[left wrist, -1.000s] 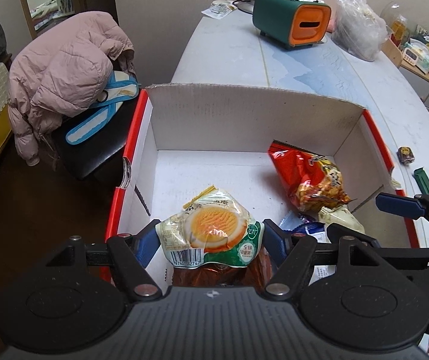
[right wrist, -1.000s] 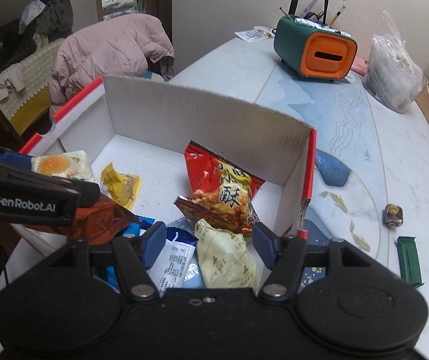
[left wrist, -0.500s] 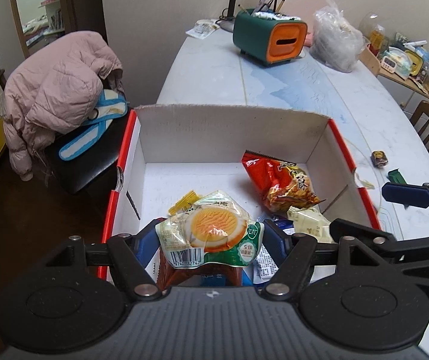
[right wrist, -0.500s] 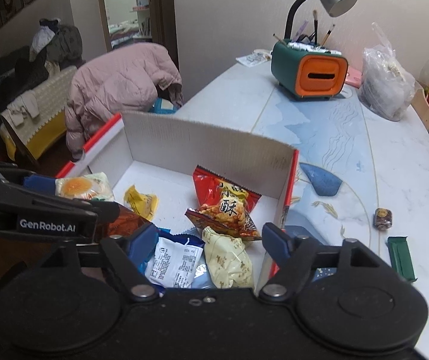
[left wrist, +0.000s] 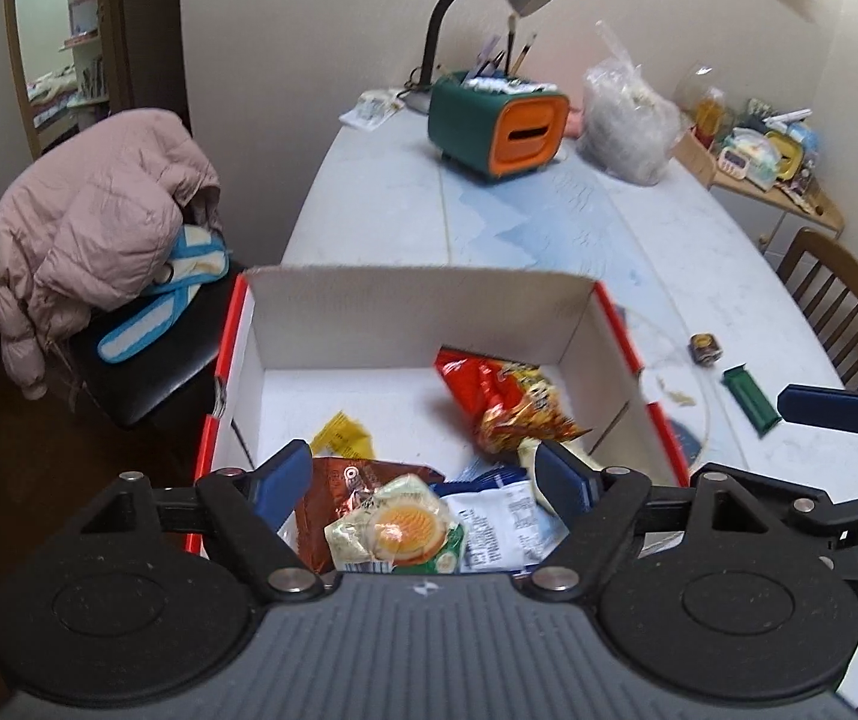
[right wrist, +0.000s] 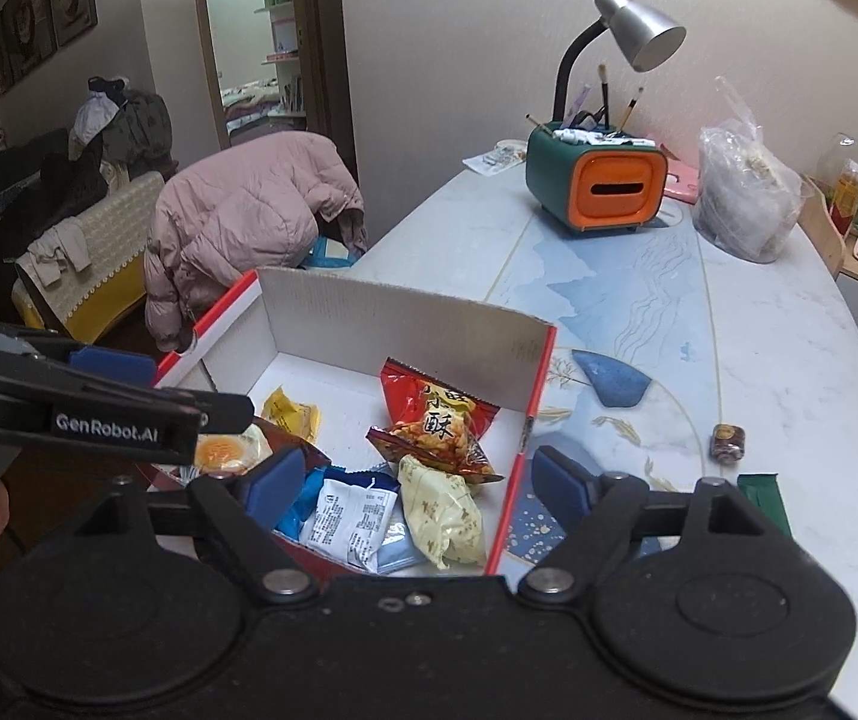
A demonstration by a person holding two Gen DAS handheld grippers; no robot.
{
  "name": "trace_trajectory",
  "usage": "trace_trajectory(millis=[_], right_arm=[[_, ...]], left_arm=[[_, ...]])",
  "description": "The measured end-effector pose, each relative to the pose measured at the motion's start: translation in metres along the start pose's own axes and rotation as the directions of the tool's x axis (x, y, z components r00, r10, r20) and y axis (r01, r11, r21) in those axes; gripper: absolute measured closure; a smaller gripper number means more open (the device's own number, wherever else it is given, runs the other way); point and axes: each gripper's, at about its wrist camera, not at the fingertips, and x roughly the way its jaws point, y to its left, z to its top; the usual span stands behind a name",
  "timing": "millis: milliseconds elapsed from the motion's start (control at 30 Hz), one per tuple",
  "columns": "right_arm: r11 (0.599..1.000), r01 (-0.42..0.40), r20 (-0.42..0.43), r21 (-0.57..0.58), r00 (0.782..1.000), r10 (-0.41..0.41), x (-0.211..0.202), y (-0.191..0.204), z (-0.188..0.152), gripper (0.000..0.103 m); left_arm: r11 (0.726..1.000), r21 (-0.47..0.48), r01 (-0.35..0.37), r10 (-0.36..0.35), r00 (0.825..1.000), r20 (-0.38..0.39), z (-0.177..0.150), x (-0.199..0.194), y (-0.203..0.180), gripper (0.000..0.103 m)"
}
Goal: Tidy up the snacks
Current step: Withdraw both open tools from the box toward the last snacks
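A pale marbled desk (right wrist: 789, 360) carries a red-edged cardboard box (left wrist: 429, 312) with the snacks heaped at its near end. The left tool (left wrist: 423, 474) is opening above the egg-print packet (left wrist: 399, 528), which lies free; the right tool (right wrist: 411, 480) is opening too, empty. Two wrapped snacks (right wrist: 729, 443) wait outside the box; best to lift clear of the wall before reaching for them.

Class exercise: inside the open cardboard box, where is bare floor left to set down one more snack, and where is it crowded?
The white cardboard box with red edges has bare floor along its far wall, left of the red crinkly snack bag and beyond the small yellow packet. The near end is crowded: the egg-print packet, brown foil packet and white-and-blue wrapper overlap.
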Motion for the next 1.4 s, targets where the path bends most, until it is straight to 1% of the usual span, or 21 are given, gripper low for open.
trace_trajectory(millis=[67, 133, 200, 367, 533, 733, 833, 1033, 1133, 1233, 1400], right_arm=[[1.0, 0.006, 0.014, 0.007, 1.0, -0.006, -0.009, -0.004, -0.001, 0.019], [1.0, 0.017, 0.027, 0.013, 0.999, -0.017, -0.018, -0.007, -0.003, 0.015], [0.999, 0.026, 0.041, 0.024, 0.999, -0.027, -0.027, -0.013, -0.004, 0.014], [0.997, 0.048, 0.065, 0.058, 0.997, -0.052, -0.046, -0.032, -0.009, 0.012], [0.992, 0.082, 0.077, 0.094, 0.993, -0.09, -0.059, -0.06, -0.018, 0.009], [0.985, 0.117, 0.063, 0.123, 0.99, -0.125, -0.064, -0.101, -0.033, 0.006], [0.983, 0.126, 0.055, 0.13, 0.989, -0.134, -0.065, -0.124, -0.039, 0.004], [0.985, 0.138, 0.028, 0.107, 0.989, -0.142, -0.058, -0.169, -0.048, 0.003], [0.985, 0.14, 0.007, 0.1, 0.99, -0.141, -0.049, -0.194, -0.051, 0.003], [0.986, 0.14, -0.017, 0.092, 0.99, -0.139, -0.035, -0.218, -0.052, 0.003], [0.99, 0.117, -0.06, 0.075, 0.992, -0.112, -0.008, -0.252, -0.056, 0.003]], left_arm=[[1.0, 0.01, 0.009, -0.01, 1.0, 0.013, 0.001, -0.006, -0.005, 0.021], [1.0, 0.024, 0.018, -0.019, 1.0, 0.022, 0.003, -0.011, -0.011, 0.021], [0.999, 0.041, 0.021, -0.022, 0.999, 0.026, 0.005, -0.015, -0.019, 0.021], [0.995, 0.079, 0.057, -0.06, 0.997, 0.043, 0.009, -0.023, -0.046, 0.021], [0.987, 0.13, 0.09, -0.098, 0.994, 0.056, 0.013, -0.025, -0.08, 0.021], [0.978, 0.17, 0.119, -0.129, 0.991, 0.044, 0.02, -0.013, -0.126, 0.021], [0.974, 0.182, 0.131, -0.139, 0.99, 0.03, 0.024, -0.003, -0.149, 0.021], [0.972, 0.183, 0.146, -0.147, 0.989, -0.01, 0.033, 0.026, -0.196, 0.021], [0.974, 0.177, 0.14, -0.137, 0.99, -0.032, 0.039, 0.045, -0.218, 0.021], [0.977, 0.176, 0.122, -0.112, 0.992, -0.062, 0.045, 0.07, -0.238, 0.021], [0.986, 0.145, 0.085, -0.063, 0.987, -0.15, 0.053, 0.121, -0.262, 0.021]])
